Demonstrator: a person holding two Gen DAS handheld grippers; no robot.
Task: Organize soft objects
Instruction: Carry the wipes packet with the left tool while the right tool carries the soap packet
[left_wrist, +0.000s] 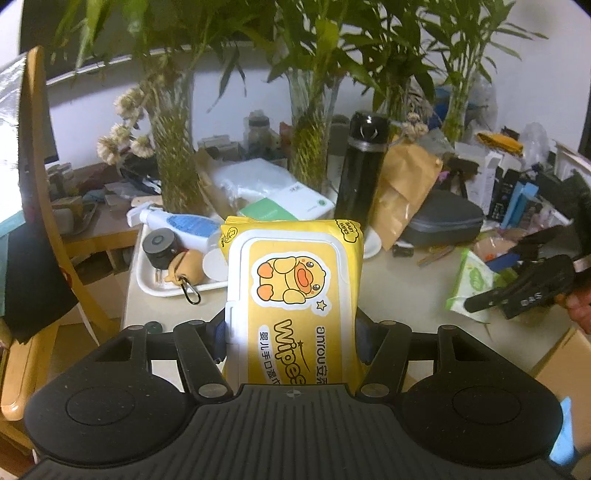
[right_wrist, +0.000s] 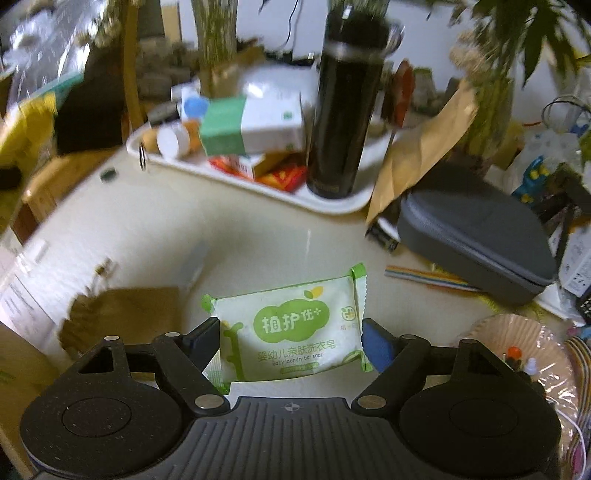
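My left gripper (left_wrist: 291, 332) is shut on a yellow pack of baby wipes (left_wrist: 295, 280) with a duck picture, and holds it up above the cream table (left_wrist: 399, 288). In the right wrist view a green and white packet of baby laundry soap (right_wrist: 291, 332) sits between the fingers of my right gripper (right_wrist: 291, 341). The pads press on its two short ends, and it hangs just over the table (right_wrist: 147, 229). The left wrist view shows that same right gripper (left_wrist: 480, 299) at the far right, with the green soap packet (left_wrist: 471, 280) at its tips.
A white tray (right_wrist: 340, 206) at the back holds a tall black flask (right_wrist: 343, 110), a green and white box (right_wrist: 251, 125) and small bottles. A grey zip case (right_wrist: 476, 232), a brown paper bag (right_wrist: 421, 155), glass vases of plants (left_wrist: 173, 147) and a wooden chair (left_wrist: 40, 221) stand around.
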